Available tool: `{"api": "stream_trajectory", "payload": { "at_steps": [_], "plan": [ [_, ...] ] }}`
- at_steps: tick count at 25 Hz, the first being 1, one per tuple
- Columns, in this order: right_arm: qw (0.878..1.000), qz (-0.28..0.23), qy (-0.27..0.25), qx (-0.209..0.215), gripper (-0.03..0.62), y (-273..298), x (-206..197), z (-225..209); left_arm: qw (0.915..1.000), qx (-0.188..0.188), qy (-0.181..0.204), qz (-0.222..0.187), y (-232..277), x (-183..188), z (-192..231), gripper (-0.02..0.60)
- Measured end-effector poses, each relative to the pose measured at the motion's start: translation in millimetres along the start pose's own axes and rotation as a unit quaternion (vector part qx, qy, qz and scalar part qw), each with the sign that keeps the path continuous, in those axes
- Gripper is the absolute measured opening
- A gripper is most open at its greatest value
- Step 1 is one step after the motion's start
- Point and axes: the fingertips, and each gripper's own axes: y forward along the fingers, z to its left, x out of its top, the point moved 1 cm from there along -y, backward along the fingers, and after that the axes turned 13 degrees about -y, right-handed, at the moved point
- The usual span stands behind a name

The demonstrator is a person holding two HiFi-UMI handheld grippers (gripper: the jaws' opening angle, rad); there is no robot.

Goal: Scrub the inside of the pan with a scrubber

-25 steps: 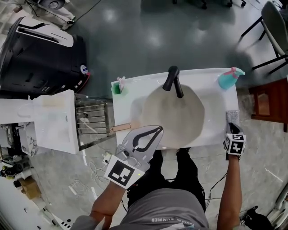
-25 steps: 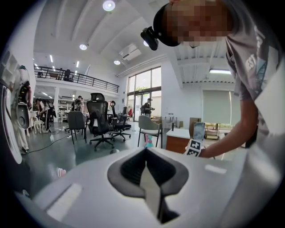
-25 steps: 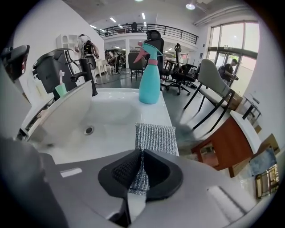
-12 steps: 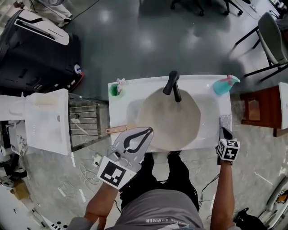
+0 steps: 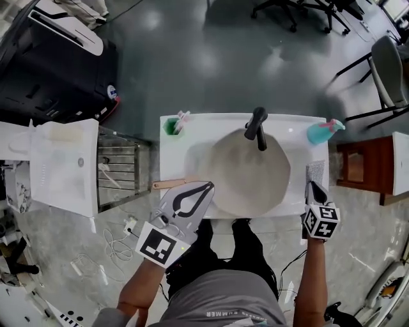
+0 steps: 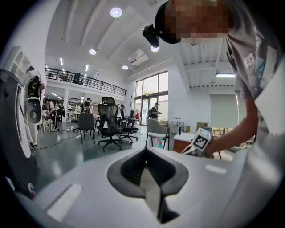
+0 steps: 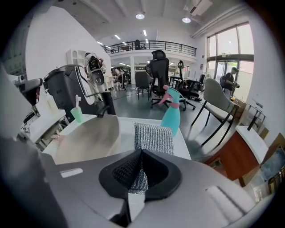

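Bright, even indoor light comes from round ceiling lamps (image 6: pixel 116 12) and tall windows (image 6: pixel 151 93). The glossy floor (image 5: pixel 255 70) throws back pale glare spots, and shadows are soft. Both gripper views are fisheye, bowed at the edges with black corners. The left gripper (image 6: pixel 145 164) and right gripper (image 7: pixel 140 167) blur close to the lens, while the scrubber (image 7: pixel 153 136) is crisp.

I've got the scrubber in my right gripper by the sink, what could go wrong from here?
1. The right gripper has just been closing its jaws and pinches only the near edge of the scrubber; it may sag or slip out on the way over.
2. The spray bottle stands right behind the scrubber; a swing might topple it.
3. The left gripper is shut and empty, so the wooden handle is unheld; scrubbing may shove it around.
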Motion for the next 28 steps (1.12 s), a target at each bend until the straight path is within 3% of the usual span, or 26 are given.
{"api": "stream_trajectory", "payload": {
  "at_steps": [11,16,28],
  "plan": [
    [0.992,-0.049,-0.089,0.073,0.014,12.6,90.0,100.9,0.9991,0.034,-0.021,-0.016,-36.8,-1.4,38.2,0.002],
    [0.988,-0.038,-0.105,0.102,0.014,35.4,97.3,143.0,0.9977,0.056,-0.034,-0.019,-57.6,-7.0,57.2,0.002],
    [0.984,0.010,-0.125,0.128,0.009,104.4,88.8,200.6,0.9939,0.092,-0.057,-0.020,-90.8,-26.9,95.5,0.002]
  ]
}}
